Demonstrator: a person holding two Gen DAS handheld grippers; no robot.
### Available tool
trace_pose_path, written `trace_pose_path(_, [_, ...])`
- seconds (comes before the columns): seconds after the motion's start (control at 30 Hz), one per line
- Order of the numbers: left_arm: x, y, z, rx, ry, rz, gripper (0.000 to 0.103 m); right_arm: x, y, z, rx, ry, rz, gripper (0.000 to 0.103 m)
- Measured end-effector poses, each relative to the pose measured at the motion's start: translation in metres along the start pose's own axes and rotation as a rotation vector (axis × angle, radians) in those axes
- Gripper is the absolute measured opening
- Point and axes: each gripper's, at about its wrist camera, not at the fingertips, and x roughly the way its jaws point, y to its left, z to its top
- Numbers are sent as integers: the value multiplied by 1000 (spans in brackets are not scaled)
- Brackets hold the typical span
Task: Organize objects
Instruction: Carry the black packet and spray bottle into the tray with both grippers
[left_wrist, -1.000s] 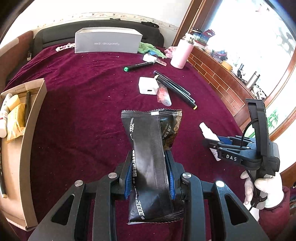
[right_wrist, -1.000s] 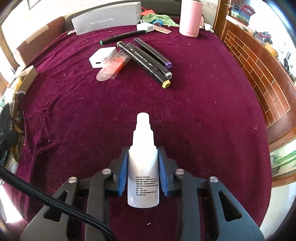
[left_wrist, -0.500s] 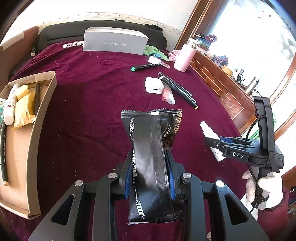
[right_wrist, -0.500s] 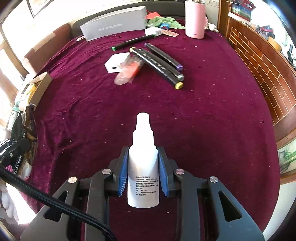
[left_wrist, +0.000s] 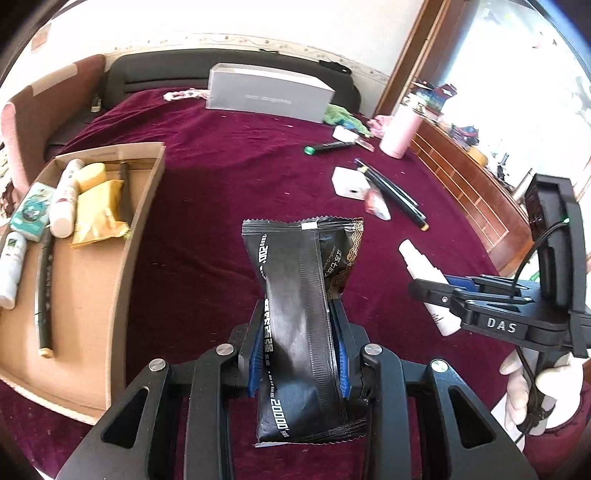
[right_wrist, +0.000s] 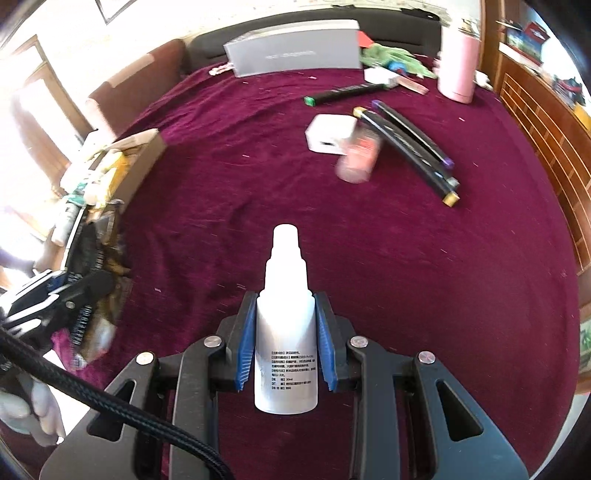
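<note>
Left of both sets of fingers lies the cardboard box (left_wrist: 144, 236); left gripper (left_wrist: 298, 350), clamping the black packet (left_wrist: 301, 314) lengthwise, is nearer than right gripper (right_wrist: 285, 343), clamping the white bottle (right_wrist: 285, 332).

Wide surface spread with a dark red velvet cloth (left_wrist: 229, 155). Black padded headboard (left_wrist: 155, 74) along the far edge, under a pale wall (left_wrist: 221, 18) with a patterned border strip. Brown wooden frame (left_wrist: 413, 48) at right, beside a bright, washed-out window (left_wrist: 517, 74). Slatted wooden ledge (left_wrist: 469, 184) below it, cluttered.
</note>
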Motion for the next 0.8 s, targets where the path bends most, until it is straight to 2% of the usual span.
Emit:
trace_pose_path(0.23, [-11, 37, 0, -48, -31, 72, 27, 8, 50, 18, -60, 1, 89, 28])
trace_pose_path(0.47, [-22, 85, 0, -123, -58, 147, 27, 21, 119, 38, -159, 10, 175, 28])
trace_pose_path(0.8, [-46, 151, 1, -155, -105, 316, 27, 40, 202, 64, -250, 37, 262, 28])
